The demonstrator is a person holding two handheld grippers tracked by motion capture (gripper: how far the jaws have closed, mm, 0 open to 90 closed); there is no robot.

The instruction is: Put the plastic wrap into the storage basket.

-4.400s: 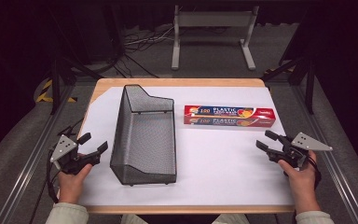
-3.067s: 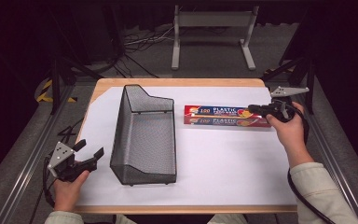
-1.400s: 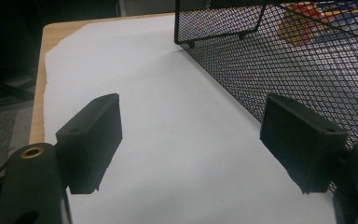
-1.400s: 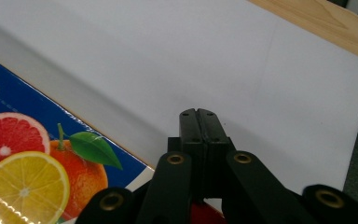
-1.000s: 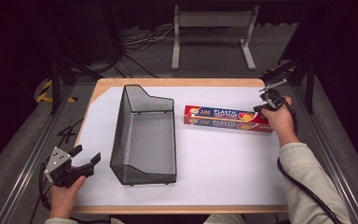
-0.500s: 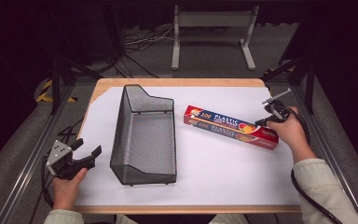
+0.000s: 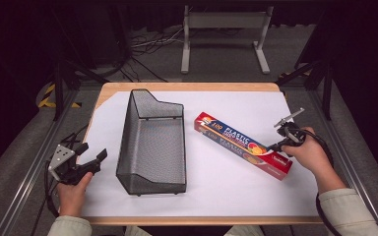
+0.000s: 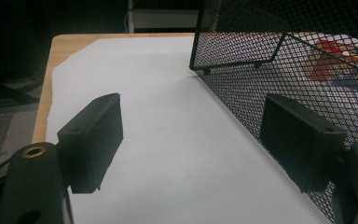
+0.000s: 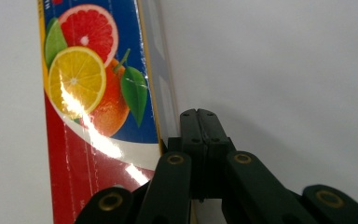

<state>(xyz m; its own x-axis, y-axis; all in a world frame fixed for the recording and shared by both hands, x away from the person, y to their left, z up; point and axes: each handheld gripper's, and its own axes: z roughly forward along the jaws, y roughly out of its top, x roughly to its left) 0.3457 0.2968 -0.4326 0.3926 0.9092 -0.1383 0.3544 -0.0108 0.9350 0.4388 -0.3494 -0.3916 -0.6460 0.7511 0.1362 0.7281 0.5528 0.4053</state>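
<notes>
My right gripper (image 7: 280, 144) has its jaws pressed flat together with nothing between them, and it's sitting against the long edge of the box (image 7: 242, 144), near the fruit-picture end. My left gripper (image 7: 91, 160) is wide open and holding nothing, parked on the white sheet (image 7: 226, 187) just beside the mesh basket (image 7: 152, 142).

What's changed: a second ago the box lay straight across the table, parallel to the far edge. Now it's slewed diagonally, with the near end swung toward me and the right, while the far end stayed close to the basket. So I reckon I'm nudging it round with closed jaws instead of grabbing it, probably lining it up to go in the basket, which hasn't moved and is still empty.

The box reads "100" and "PLASTIC", with smaller print I can't make out, plus an orange, lemon and grapefruit picture
</notes>
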